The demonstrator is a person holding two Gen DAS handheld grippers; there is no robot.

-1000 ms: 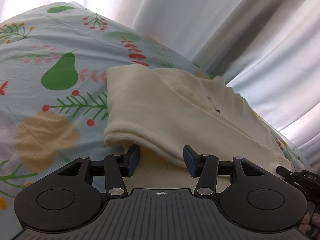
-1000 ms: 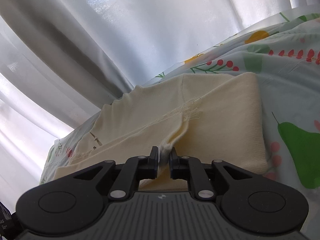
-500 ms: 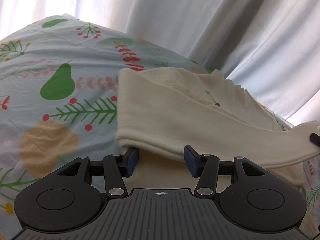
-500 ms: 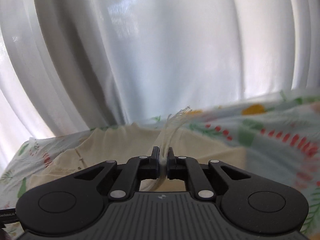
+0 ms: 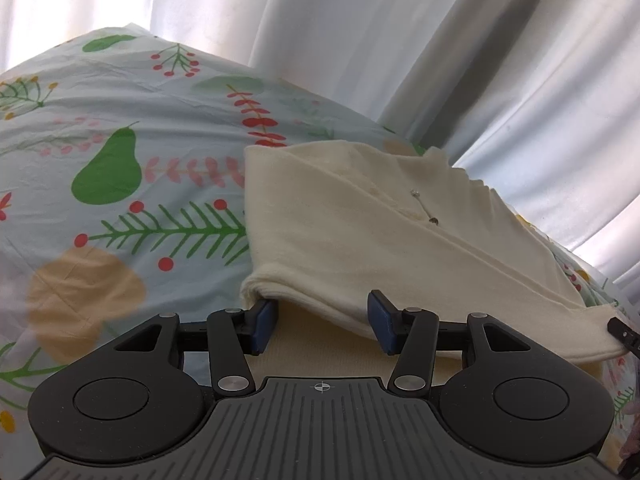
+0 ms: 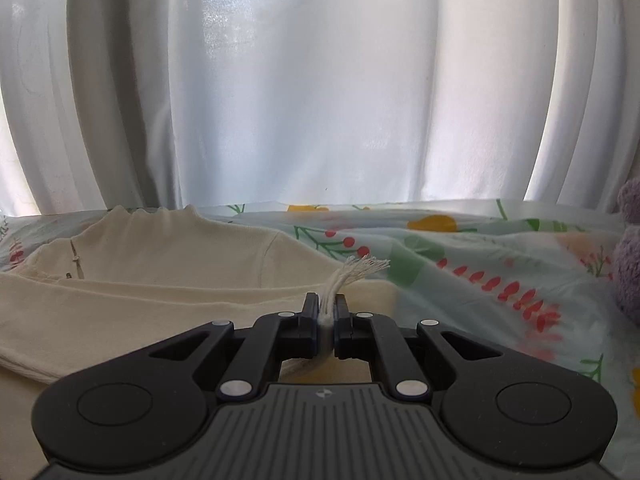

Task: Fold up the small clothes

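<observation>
Presently, the cream garment lay partly folded on a bed covered by a pale blue sheet printed with pears, berries and sprigs. In the left wrist view, the left gripper sat at the garment's near folded edge, its jaws standing apart; one blue pad was tucked under the fold's corner, the other beside the fold, with no clamping visible. In the right wrist view, the right gripper was clamped tight on a fringed strip of the garment's cloth, having just been closing on it, the frayed end standing up above the jaws. A small metal pin or fastener showed on the upper layer. White curtains hung close behind the bed. A purple plush object sat at the right edge, well apart from the garment.
</observation>
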